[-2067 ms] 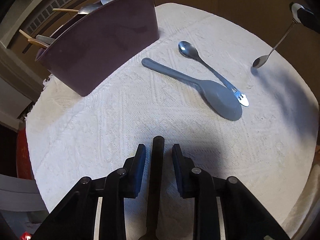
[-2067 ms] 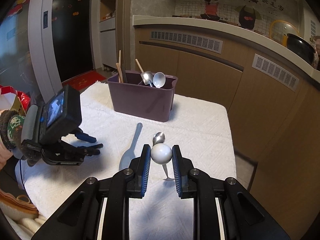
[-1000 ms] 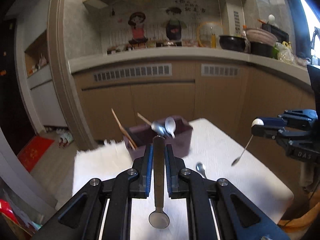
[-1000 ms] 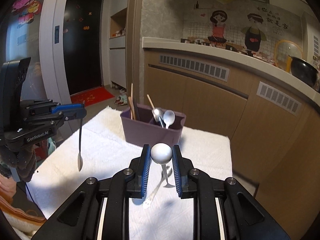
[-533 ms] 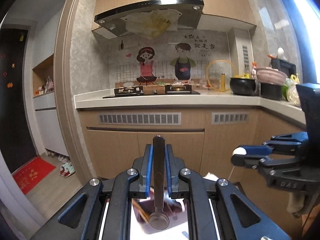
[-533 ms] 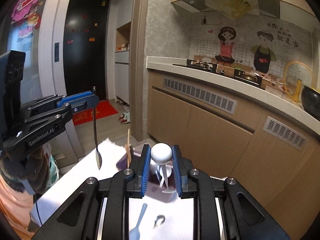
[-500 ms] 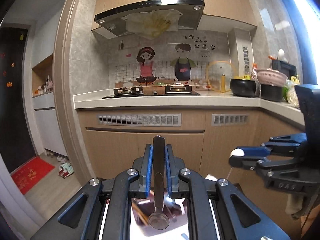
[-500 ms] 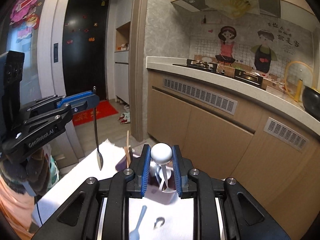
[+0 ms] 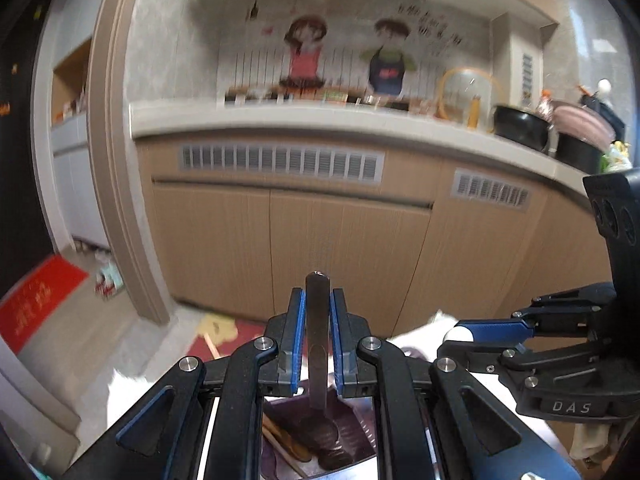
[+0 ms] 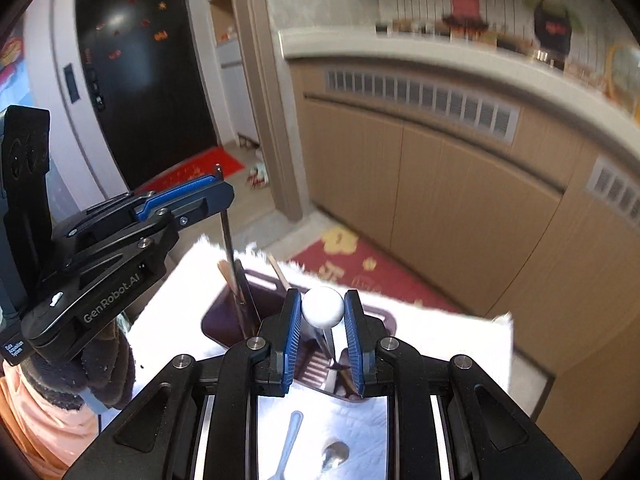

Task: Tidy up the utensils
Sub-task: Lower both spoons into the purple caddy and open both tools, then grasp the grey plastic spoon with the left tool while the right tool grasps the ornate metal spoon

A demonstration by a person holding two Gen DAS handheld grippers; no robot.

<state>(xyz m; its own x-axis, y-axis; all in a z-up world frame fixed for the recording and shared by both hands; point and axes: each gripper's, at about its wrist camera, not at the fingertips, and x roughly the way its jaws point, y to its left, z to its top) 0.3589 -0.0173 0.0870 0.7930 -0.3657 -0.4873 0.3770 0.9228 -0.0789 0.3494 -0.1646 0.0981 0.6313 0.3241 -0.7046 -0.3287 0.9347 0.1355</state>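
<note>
My left gripper (image 9: 317,312) is shut on the handle of a dark metal spoon (image 9: 317,344) that hangs straight down, its bowl inside the purple utensil bin (image 9: 352,436) among wooden chopsticks. In the right wrist view the left gripper (image 10: 216,192) holds that spoon (image 10: 229,248) over the bin's left compartment. My right gripper (image 10: 322,308) is shut on the white ball end of a thin metal spoon (image 10: 323,306) that hangs down into the bin (image 10: 224,320). The right gripper also shows in the left wrist view (image 9: 464,334).
The bin stands on a white cloth-covered table (image 10: 440,340). A grey spatula (image 10: 289,440) and a metal spoon (image 10: 334,454) lie on the cloth below my right gripper. Wooden kitchen cabinets (image 9: 340,240) and a counter stand behind the table. A red mat (image 10: 360,260) lies on the floor.
Both grippers have moved forward and down over the bin. Both hanging spoons now reach into the bin. Both grips are unchanged.
</note>
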